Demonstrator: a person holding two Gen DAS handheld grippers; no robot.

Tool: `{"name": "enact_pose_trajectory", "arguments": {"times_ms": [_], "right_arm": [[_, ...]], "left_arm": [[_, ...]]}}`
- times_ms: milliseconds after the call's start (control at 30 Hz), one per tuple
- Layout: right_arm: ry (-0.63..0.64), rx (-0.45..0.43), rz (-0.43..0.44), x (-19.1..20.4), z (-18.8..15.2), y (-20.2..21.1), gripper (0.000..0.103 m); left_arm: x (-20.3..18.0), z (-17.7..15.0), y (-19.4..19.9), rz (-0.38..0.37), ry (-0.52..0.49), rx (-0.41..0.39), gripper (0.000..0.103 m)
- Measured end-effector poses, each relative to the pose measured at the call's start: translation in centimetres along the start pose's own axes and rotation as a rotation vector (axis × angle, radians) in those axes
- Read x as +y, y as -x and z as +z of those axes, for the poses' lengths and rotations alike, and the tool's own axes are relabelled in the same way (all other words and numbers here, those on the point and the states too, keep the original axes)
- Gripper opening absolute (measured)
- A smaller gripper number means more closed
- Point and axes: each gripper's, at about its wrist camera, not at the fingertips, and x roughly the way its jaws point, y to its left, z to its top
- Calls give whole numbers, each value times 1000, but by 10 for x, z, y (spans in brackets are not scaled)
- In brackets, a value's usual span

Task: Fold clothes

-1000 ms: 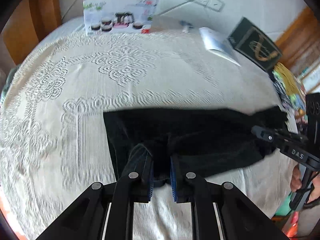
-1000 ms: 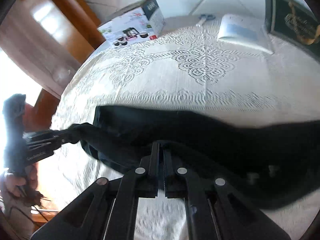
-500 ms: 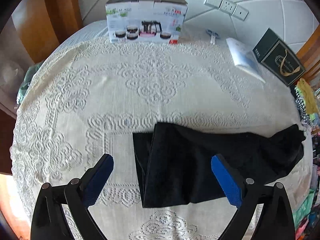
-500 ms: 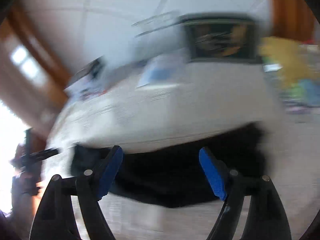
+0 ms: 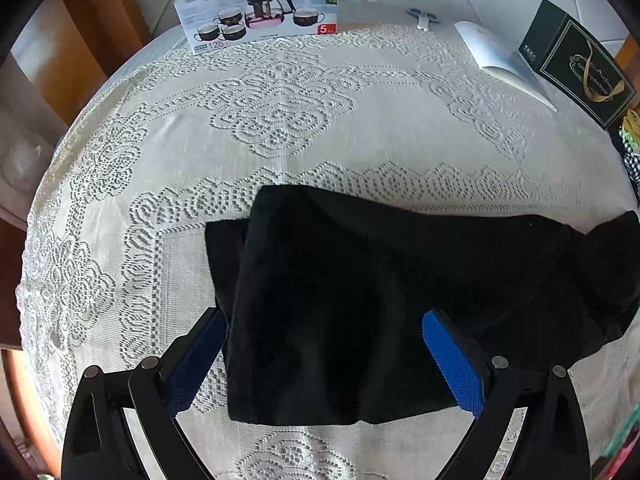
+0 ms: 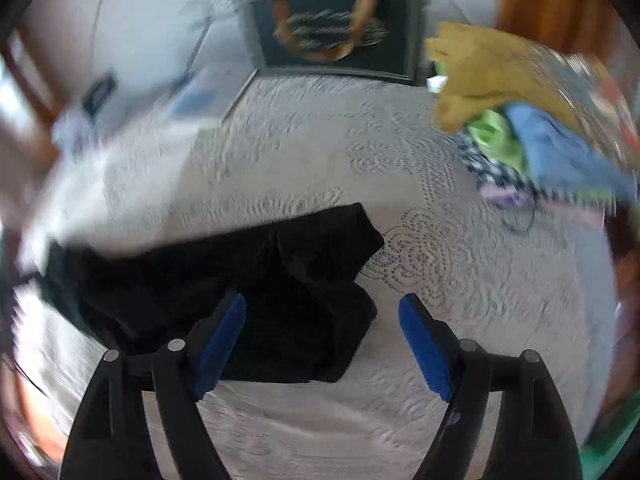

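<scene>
One big table [image 5: 120, 184] with a white lace cloth fills both views. One black piece of clothing [image 5: 360, 300] lies flat on it, near the front edge. Its left part is doubled over, with a lower layer peeking out on the left. Its right end [image 6: 320, 248] is bunched and wrinkled.

The clothing looks soft, thin and light. It will likely flop and sag when lifted, and it should not slip much in the blue pads. A good place to pinch it looks like the bunched right end, and the left edge.

At the right edge sits one heap of colourful clothes [image 6: 520, 120]. At the back stand two boxes: one white tea set box [image 5: 256, 4] and one dark box [image 5: 576, 68].

Two tongs show. The left gripper [image 5: 324, 356] hangs wide apart above the black cloth, holding nothing. The right gripper [image 6: 322, 340] is also spread apart over the bunched end, holding nothing.
</scene>
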Motion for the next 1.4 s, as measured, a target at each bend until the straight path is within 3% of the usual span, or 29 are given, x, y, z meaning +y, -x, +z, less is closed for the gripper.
{"name": "enact_pose_trajectory", "arguments": {"times_ms": [100,167,233,300,367,433,500,567,600,700,733,833,1000,1133,1233,1300,1333,1367,1400], "right_arm": [[112,19,-42,13,2,-21,79],[135,16,-7,17,8,-38,77],[120,4,33,20,17,-50,5],[40,-48,48,8,29,-46,5],[-85,-99,42,-20,39,-39,5],[-184,-74,18,-48,46,-51,5],[-207,-25,6,-57,48,-63,10],[-205,-35,11,-54,44,-52,18],[-209,-43,20,-53,41,-43,26],[-247,-70,58,-57,28,-12,71],[-261,-60,65,-58,23,-9,77],[-303,-29,86,-62,6,0,77],[-379,27,99,-64,-9,-10,77],[-391,52,98,-60,-13,-21,77],[-372,57,95,-53,-14,-24,77],[-363,59,92,-47,-12,-27,77],[-358,58,89,-44,-10,-29,77],[-352,58,83,-42,-9,-30,77],[-347,58,78,-40,-8,-32,77]], "left_arm": [[2,-6,-9,-1,15,22,99],[4,-7,-17,0,31,33,99],[5,-6,-25,-1,59,43,100],[5,-6,-27,13,73,38,101],[5,-6,-28,23,79,38,103],[5,-5,-29,22,90,44,103],[6,-4,-27,18,101,50,103],[8,-4,-17,15,114,41,103],[9,-4,-9,10,117,23,103],[15,0,23,-27,129,-62,103],[18,4,31,-43,129,-84,103],[21,17,36,-47,117,-103,103],[12,30,4,4,31,-65,103],[0,34,-19,103,-64,-62,103],[1,35,-36,82,-51,-16,101],[2,31,-30,68,-21,-40,72],[1,29,-23,71,-11,-55,35],[0,26,-17,73,-1,-70,16],[0,24,-11,75,9,-84,14]]}}
